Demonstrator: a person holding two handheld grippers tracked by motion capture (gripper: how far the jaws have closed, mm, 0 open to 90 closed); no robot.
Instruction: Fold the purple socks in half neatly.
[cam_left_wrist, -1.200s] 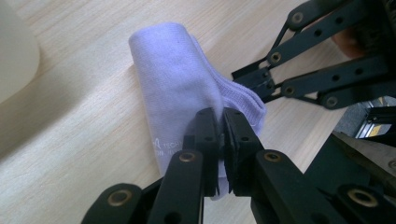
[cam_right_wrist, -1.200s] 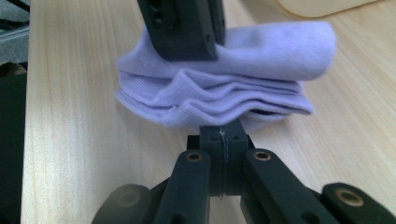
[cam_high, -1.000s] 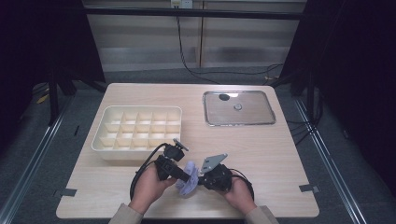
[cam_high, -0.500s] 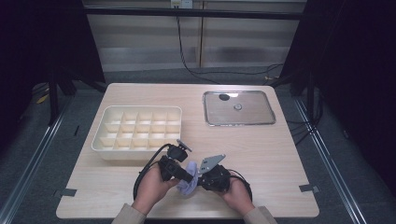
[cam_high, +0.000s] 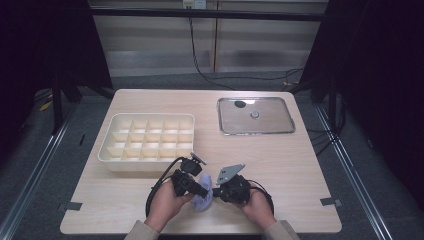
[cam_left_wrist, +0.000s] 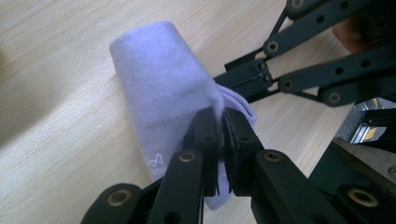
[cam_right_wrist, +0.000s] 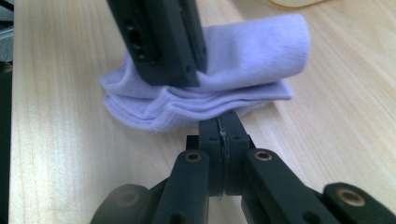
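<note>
A folded lavender sock (cam_high: 202, 198) lies on the wooden table near its front edge, between the two hands. My left gripper (cam_high: 199, 189) comes in from the left and is shut on the sock's upper fold (cam_left_wrist: 159, 84), its jaws (cam_left_wrist: 223, 122) pinching the fabric. From the right, my right gripper (cam_high: 215, 191) points at the sock with its jaws pressed together (cam_right_wrist: 219, 127). Its tips sit right at the sock's layered lower edge (cam_right_wrist: 201, 112), with nothing visible between them. The left gripper's black jaw (cam_right_wrist: 159, 42) stands on top of the sock in the right gripper view.
A cream tray (cam_high: 150, 118) with several empty compartments stands just behind the left hand. A shallow metal tray (cam_high: 280, 117) lies at the back right. The table's front edge runs close under both hands.
Both hands and the sock have shifted slightly toward the front edge. The grips look the same.
</note>
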